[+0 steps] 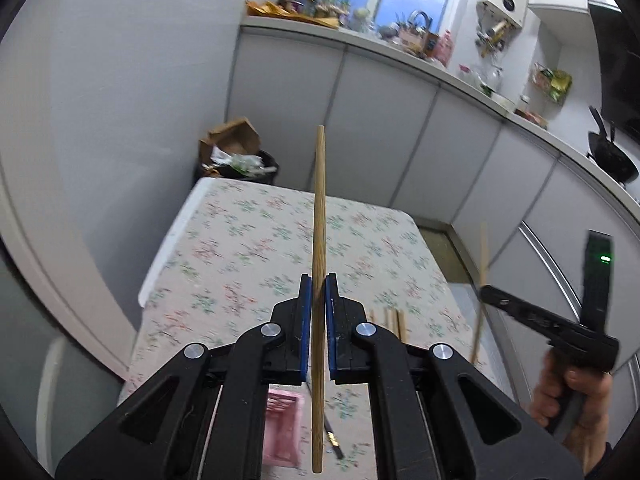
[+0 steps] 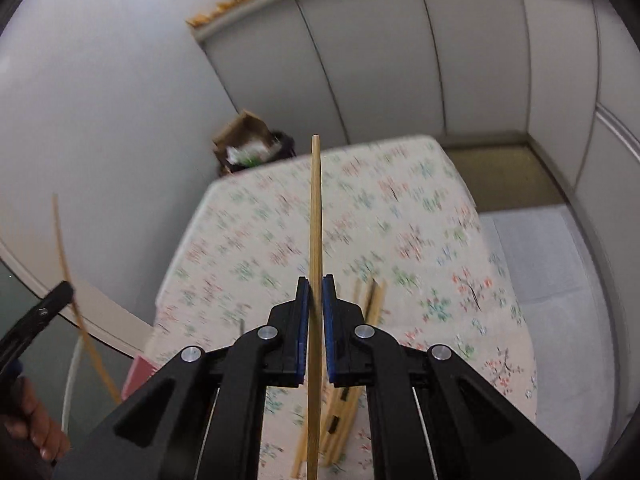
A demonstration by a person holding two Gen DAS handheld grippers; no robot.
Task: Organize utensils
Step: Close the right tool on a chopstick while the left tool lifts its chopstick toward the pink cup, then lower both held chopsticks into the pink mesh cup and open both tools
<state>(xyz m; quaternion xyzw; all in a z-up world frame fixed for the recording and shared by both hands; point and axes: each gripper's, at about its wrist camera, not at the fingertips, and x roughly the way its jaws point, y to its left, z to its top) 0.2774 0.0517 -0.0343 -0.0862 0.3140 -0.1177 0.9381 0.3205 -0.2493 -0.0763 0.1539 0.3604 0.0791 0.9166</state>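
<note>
My left gripper [image 1: 319,280] is shut on a wooden chopstick [image 1: 319,216] that stands upright between its blue pads, above the floral table [image 1: 248,240]. My right gripper [image 2: 315,280] is shut on another wooden chopstick [image 2: 315,216], also upright. The right gripper shows in the left wrist view [image 1: 486,294] at the right with its chopstick [image 1: 484,252]. The left gripper shows at the left of the right wrist view [image 2: 66,290] with its chopstick [image 2: 64,240]. Several loose chopsticks [image 2: 372,304] lie on the table under the right gripper. A pink basket [image 1: 282,428] sits under the left gripper.
A bin with cardboard and rubbish [image 1: 238,160] stands behind the table's far edge. White cabinets [image 1: 384,120] run along the back and right, with a cluttered counter and a wok [image 1: 612,152]. A wall [image 1: 100,120] borders the table on the left.
</note>
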